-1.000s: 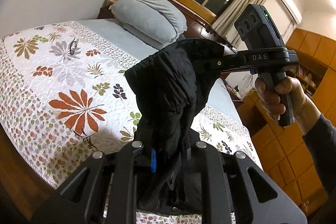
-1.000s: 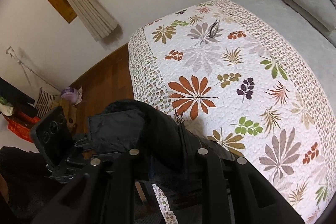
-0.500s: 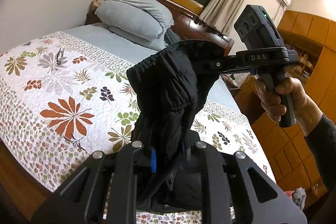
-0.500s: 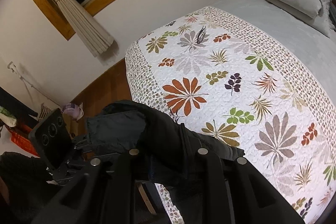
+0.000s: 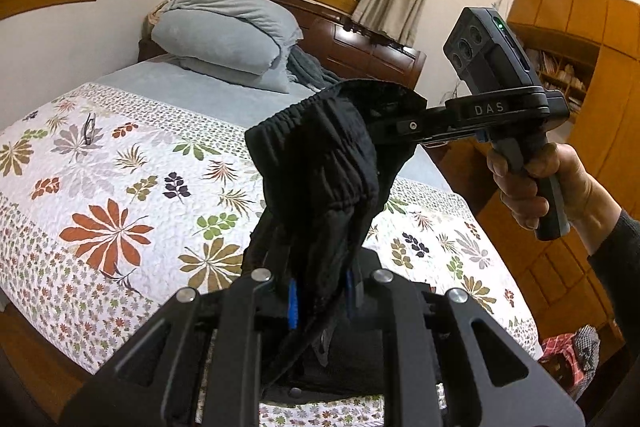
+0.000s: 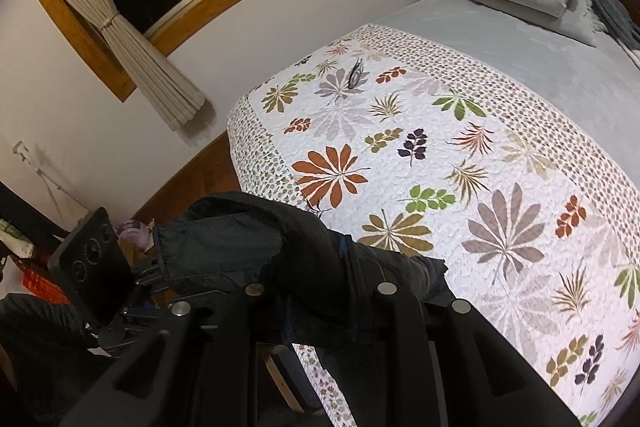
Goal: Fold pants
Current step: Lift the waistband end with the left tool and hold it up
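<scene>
Black pants (image 5: 320,183) with an elastic waistband hang bunched in the air above the bed's near edge, held by both grippers. My left gripper (image 5: 320,301) is shut on the lower folds of the cloth. From the right, my right gripper (image 5: 384,125) bites the waistband, a hand (image 5: 532,187) on its grip. In the right wrist view the pants (image 6: 256,255) drape over my right gripper (image 6: 318,311), which is shut on them, and the left gripper (image 6: 156,271) pinches their left end. The cloth hides the fingertips.
The bed's floral quilt (image 5: 120,187) spreads below and beyond the pants, with a pair of glasses (image 5: 90,127) lying on it. Grey pillows (image 5: 224,35) lie at the headboard. Wooden cabinets (image 5: 580,107) stand at the right, and a checked cloth (image 5: 568,351) lies low right.
Both hands have carried the pants sideways along the bed's edge and rolled a little. The grip on the cloth has stayed the same in both grippers.
</scene>
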A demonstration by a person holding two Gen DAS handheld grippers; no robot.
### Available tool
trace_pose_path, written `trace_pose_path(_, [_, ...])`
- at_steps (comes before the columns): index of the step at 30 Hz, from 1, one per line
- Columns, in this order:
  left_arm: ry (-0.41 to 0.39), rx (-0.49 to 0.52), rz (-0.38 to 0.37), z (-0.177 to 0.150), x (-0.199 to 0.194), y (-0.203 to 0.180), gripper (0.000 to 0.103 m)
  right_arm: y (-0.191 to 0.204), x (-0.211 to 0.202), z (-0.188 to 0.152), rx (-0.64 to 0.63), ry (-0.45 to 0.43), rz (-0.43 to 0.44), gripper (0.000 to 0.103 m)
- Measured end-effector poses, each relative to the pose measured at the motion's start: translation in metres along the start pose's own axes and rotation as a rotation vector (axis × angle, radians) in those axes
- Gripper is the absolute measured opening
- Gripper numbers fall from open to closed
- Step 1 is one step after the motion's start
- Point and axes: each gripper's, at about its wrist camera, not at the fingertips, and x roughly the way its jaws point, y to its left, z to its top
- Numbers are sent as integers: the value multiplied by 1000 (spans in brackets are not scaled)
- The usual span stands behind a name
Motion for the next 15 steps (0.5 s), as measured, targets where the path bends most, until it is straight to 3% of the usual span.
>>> trace_pose_path(15, [40, 90, -17, -19, 29, -47, 15, -45, -28, -53, 49, -49, 13, 21])
